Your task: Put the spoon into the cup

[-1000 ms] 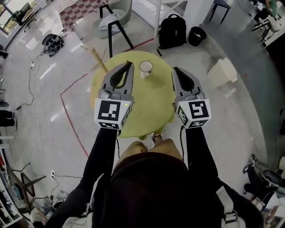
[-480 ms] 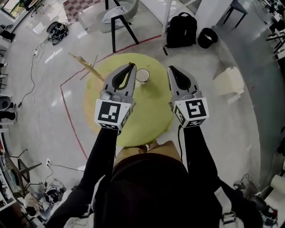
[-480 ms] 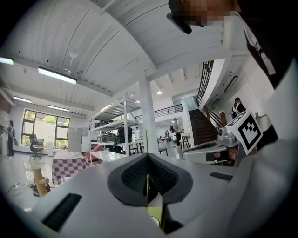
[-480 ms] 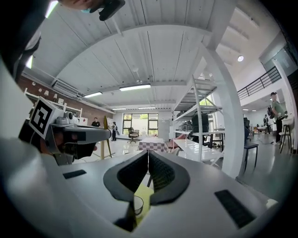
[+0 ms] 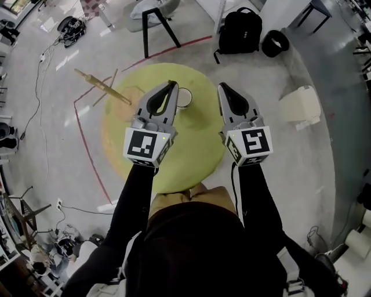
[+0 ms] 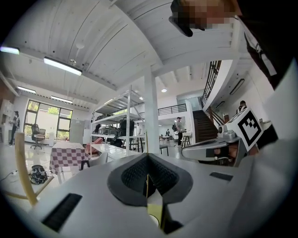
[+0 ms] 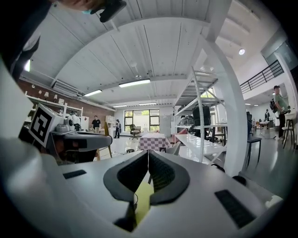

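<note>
A: What does the head view look down on?
B: A round yellow-green table on a shiny grey floor. Past the table are a black backpack, a black bin, a chair and a pale box.
A: Where is the cup?
B: The white cup stands on the table. It is just beside the tip of the left gripper, between that one and the right gripper. I can only see its pale inside.
A: And the spoon?
B: A tiny bit of the spoon pokes out past the left tips. It is near the cup but not in it.
A: What is in the left gripper view?
B: A big room with a white ceiling, long lights, a white pillar, shelves and a table with a checked cloth. The jaws are squeezed tight on the spoon, a thin gold strip standing up between them.
A: And the right gripper view?
B: The same room, with the pillar close by and the checked cloth far off. These jaws are closed tip to tip and hold nothing. A bit of yellow table shows under them.
</note>
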A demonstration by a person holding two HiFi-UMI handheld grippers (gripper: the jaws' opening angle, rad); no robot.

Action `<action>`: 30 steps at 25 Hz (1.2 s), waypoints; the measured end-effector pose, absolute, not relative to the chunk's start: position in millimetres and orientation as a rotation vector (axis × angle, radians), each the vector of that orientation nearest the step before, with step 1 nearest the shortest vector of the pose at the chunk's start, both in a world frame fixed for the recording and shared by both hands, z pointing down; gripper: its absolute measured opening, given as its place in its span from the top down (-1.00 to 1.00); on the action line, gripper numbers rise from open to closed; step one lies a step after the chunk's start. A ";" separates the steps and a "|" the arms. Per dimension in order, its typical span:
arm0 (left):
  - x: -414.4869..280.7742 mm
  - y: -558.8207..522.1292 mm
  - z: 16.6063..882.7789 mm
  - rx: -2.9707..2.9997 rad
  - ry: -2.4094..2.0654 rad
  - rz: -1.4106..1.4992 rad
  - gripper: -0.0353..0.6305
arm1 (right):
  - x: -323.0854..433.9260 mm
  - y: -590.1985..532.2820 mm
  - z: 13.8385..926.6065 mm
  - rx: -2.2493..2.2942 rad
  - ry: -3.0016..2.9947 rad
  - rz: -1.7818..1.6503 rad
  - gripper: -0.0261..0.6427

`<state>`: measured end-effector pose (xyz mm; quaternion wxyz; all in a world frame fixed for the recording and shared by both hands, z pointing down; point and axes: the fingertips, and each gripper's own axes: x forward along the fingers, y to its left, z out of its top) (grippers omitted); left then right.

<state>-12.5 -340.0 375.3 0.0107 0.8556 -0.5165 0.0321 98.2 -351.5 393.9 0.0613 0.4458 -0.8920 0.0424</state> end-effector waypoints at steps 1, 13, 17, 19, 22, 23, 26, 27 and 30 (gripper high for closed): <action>-13.9 -341.8 380.3 2.657 -1.610 0.098 0.85 | 97.8 -352.6 396.9 1.342 -2.697 0.127 0.84; -15.6 -351.1 462.4 2.575 -1.555 0.197 0.85 | 105.2 -345.9 459.6 1.296 -2.600 0.230 0.84; -14.9 -350.6 480.7 2.553 -1.541 0.212 0.85 | 107.4 -338.0 473.0 1.289 -2.578 0.261 0.84; -12.4 -350.2 487.8 2.551 -1.528 0.218 0.85 | 106.6 -333.8 477.4 1.281 -2.573 0.272 0.84; -7.4 -348.5 498.5 2.548 -1.501 0.226 0.85 | 105.7 -328.9 481.7 1.276 -2.567 0.285 0.84; -6.0 -347.2 502.8 2.550 -1.495 0.238 0.85 | 104.7 -327.6 482.7 1.274 -2.567 0.288 0.84; -3.1 -341.8 515.8 2.542 -1.484 0.275 0.84 | 99.7 -324.2 483.6 1.264 -2.576 0.296 0.84; -1.6 -339.7 519.9 2.536 -1.477 0.284 0.84 | 98.4 -323.4 483.6 1.260 -2.578 0.297 0.84; 0.9 -333.2 531.3 2.518 -1.458 0.313 0.84 | 95.5 -319.9 484.7 1.252 -2.582 0.303 0.84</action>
